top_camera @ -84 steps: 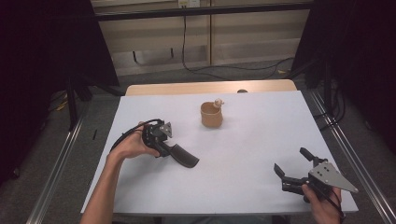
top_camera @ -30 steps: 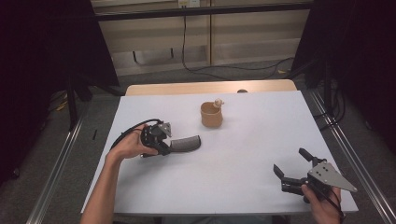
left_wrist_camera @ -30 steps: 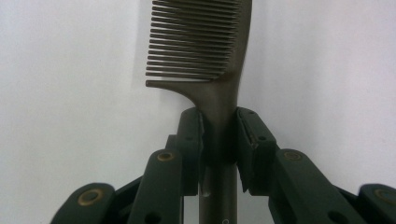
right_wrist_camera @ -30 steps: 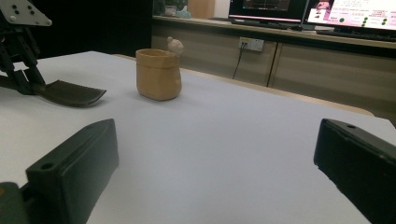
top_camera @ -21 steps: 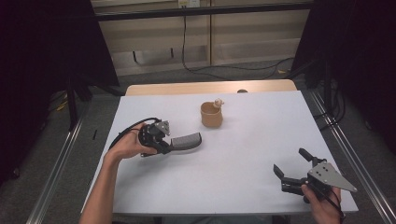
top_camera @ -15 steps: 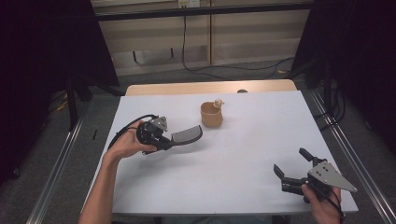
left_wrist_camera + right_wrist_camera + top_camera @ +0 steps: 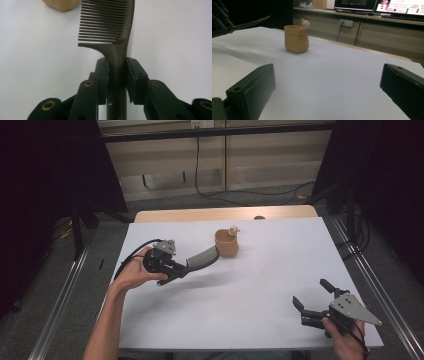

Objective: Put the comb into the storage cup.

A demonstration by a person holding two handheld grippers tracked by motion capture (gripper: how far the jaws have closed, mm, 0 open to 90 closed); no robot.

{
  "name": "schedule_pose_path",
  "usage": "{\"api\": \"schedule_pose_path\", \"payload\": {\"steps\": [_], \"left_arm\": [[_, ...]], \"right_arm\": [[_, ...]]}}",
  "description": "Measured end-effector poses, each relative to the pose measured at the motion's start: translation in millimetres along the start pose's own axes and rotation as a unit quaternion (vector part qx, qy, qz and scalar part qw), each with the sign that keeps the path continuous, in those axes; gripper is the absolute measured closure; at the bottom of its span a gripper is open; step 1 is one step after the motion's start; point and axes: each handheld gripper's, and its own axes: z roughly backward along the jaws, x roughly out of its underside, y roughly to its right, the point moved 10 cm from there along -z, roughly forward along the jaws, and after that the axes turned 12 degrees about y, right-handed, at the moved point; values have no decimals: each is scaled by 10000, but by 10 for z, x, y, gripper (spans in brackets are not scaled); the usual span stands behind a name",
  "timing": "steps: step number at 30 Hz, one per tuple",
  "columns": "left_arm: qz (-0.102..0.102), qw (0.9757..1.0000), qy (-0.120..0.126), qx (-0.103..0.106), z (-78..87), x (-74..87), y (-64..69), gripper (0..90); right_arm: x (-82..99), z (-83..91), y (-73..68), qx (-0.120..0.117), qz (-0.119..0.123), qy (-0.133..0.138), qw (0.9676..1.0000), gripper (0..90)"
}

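Change: since the earlier frames the left gripper has swung the comb from pointing down toward the near side of the table to pointing up and away, so its tip now sits just beside the cup; the right gripper has kept its place at the near right corner.
Table: a white table with a strip of bare wood along its far edge; a wide bare stretch lies between the two grippers, and open white surface runs to the right of the cup out to the right edge.
Room: dark curtains stand at both sides, pale panelling with a hanging cable runs along the back wall, and metal rails run along the floor on each side of the table; the right gripper view shows lit screens above a counter.
Right gripper: jaws spread wide with nothing between them, close to the table's near right edge, well apart from the cup.
Left gripper: jaws closed on the comb's handle, held above the left part of the table.
Comb: dark, teeth toward the left in the left gripper view, lifted off the surface, its shadow on the table below.
Cup: tan, upright near the far middle, with a small pale figure on its rim.
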Motion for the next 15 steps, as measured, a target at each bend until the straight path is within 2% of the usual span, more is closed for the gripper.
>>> {"api": "schedule_pose_path", "payload": {"steps": [6, 12, 14, 15], "left_arm": [[17, 9990, 442, 2, 40, -126, 32, 727], [87, 9961, 871, -131, 107, -204, 0, 728], [47, 9951, 975, -174, 128, -223, -1, 727], [-55, 9945, 1028, -212, 137, -235, -5, 727]], "right_arm": [[-4, 3, -5, -5, -14, 9, 10000, 0], [-13, 8, -2, -10, 24, 33, 10000, 0], [-10, 8, -1, -7, 14, 25, 10000, 0], [-10, 8, -1, -6, 8, 23, 10000, 0]]}}
